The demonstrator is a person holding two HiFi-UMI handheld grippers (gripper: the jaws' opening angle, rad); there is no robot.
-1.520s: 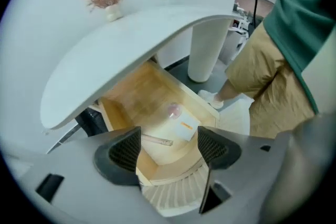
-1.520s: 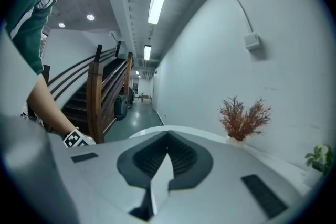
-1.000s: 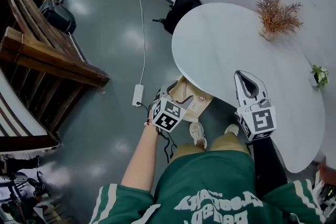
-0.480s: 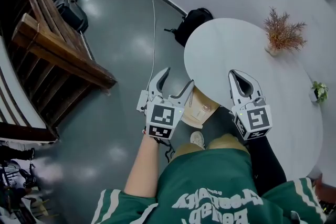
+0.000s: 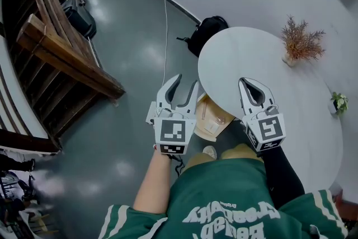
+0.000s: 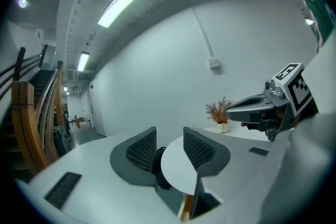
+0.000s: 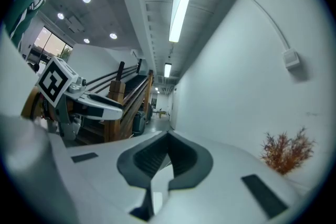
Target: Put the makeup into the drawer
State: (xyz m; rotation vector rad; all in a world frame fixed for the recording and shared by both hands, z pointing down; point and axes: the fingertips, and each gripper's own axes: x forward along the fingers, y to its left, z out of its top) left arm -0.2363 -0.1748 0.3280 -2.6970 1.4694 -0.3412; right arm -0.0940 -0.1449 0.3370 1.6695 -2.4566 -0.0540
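The left tool [image 5: 186, 82] has just been closing on nothing, and a gap is left. The right tool [image 5: 249, 82] is squeezed shut and empty. The drawer [image 5: 208, 120] under the desk [image 5: 263, 64] is open. The makeup is likely inside it, but it is too small to tell.

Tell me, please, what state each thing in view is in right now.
Left gripper: jaws apart, just been closing, nothing between them.
Right gripper: jaws together, empty.
Drawer: open, sticking out from under the table.
Dried plant: upright on the table.
Green plant: upright at the table's edge.
Backpack: lying on the floor.
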